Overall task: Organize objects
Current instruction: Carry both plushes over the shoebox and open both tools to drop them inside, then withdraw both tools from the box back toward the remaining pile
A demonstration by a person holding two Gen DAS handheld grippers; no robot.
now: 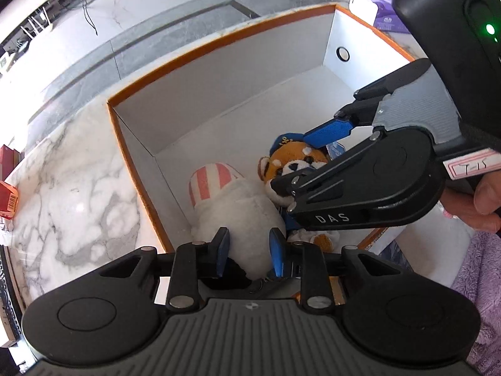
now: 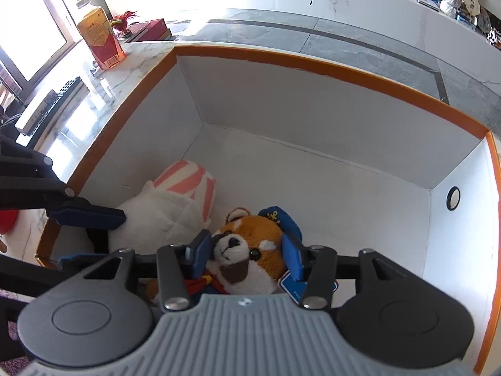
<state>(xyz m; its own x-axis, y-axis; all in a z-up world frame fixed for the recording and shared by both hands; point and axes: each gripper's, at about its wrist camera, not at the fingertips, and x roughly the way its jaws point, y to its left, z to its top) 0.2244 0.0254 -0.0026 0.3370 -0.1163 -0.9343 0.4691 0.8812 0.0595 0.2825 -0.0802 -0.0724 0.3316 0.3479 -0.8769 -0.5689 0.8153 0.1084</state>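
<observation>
A white box with an orange rim (image 1: 200, 53) (image 2: 313, 62) stands on the marble counter. Inside lie a white plush with a pink-striped hat (image 1: 238, 197) (image 2: 162, 210) and a brown bear plush with a blue cap (image 1: 291, 163) (image 2: 250, 244). My left gripper (image 1: 249, 255) is open, its blue pads on either side of the white plush. My right gripper (image 2: 247, 253) is open with its jaws either side of the bear's head; it also shows in the left wrist view (image 1: 300, 159), reaching into the box from the right.
A marble counter (image 1: 75, 181) lies left of the box. An orange carton (image 2: 100, 37) and a red box (image 2: 150, 28) stand at its far left. A purple fluffy cloth (image 1: 479, 282) lies at the near right. The far half of the box floor (image 2: 328, 181) is bare.
</observation>
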